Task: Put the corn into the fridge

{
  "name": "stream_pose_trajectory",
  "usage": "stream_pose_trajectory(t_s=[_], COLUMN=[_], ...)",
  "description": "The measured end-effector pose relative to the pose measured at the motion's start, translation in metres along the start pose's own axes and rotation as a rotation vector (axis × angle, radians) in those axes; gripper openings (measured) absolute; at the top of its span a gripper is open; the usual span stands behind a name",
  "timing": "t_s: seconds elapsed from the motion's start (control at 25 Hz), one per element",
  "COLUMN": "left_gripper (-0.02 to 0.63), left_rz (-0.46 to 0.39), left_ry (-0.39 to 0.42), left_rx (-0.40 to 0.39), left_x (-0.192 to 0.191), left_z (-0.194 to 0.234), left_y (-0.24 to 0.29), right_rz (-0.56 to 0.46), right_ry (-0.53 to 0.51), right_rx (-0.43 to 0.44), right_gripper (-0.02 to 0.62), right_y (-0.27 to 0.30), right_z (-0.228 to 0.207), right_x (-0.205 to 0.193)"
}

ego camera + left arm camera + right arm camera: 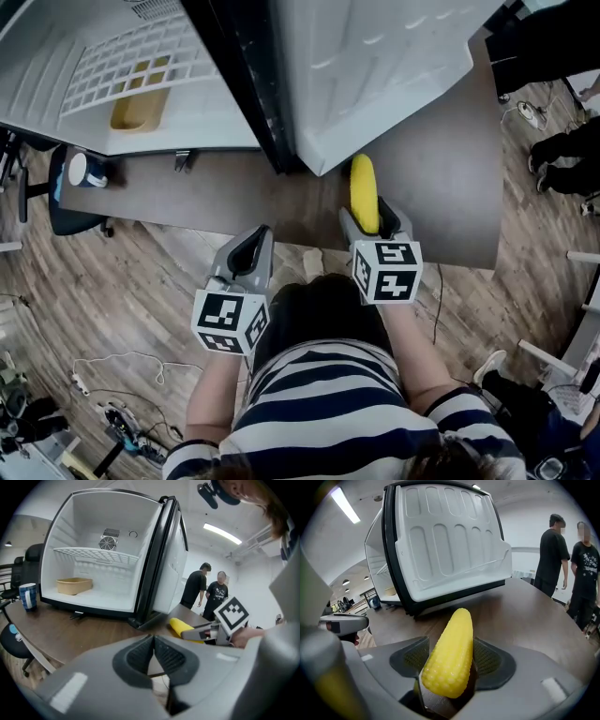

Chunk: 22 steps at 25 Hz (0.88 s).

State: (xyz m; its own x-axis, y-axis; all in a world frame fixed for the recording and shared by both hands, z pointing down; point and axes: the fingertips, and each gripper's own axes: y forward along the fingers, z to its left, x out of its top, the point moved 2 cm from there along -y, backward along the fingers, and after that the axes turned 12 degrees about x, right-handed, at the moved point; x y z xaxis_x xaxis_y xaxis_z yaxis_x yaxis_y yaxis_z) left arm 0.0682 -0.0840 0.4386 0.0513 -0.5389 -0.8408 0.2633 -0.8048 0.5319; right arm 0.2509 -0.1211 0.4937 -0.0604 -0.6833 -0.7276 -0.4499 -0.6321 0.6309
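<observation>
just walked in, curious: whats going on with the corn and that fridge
A person holds a gripper in each hand. The right gripper has its fingers open around a corn that seems to rest on the table, in front of the fridge, whose door stands open. The left gripper is shut and empty. The corn is not in the fridge yet.

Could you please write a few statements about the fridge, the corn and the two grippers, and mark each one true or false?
1. The fridge door stands open. True.
2. The corn is already in the fridge. False: it is outside, between the jaws of the right gripper, over the table.
3. The left gripper holds the cup. False: its jaws are together on nothing, and the cup stands on the table beside the fridge.
4. A tan tray lies inside the fridge. True.
</observation>
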Motion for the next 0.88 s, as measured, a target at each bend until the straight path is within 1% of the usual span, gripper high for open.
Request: stream_pose_trajectory(t_s=[0.32, 0.6, 0.72, 0.88], left_gripper=[0.000, 0.000, 0.000, 0.000], left_rz=[0.008, 0.016, 0.012, 0.006], left_ry=[-0.008, -0.015, -0.017, -0.025], left_rx=[-0.004, 0.013, 0.022, 0.038], left_x=[0.005, 0.002, 0.003, 0.005], left_z=[-0.002, 0.000, 0.002, 0.006], left_y=[0.016, 0.016, 0.014, 0.010], right_rz=[0.052, 0.050, 0.053, 0.052], right_ry=[0.015, 0.012, 0.005, -0.007], right_rx=[-0.055, -0.078, -0.067, -0.021], right_gripper=[0.282, 0.273, 0.265, 0.259], right_y=[0.013, 0.012, 0.013, 0.009], right_z=[-0.007, -0.011, -0.013, -0.013], right_x=[-0.003, -0.004, -0.003, 0.000])
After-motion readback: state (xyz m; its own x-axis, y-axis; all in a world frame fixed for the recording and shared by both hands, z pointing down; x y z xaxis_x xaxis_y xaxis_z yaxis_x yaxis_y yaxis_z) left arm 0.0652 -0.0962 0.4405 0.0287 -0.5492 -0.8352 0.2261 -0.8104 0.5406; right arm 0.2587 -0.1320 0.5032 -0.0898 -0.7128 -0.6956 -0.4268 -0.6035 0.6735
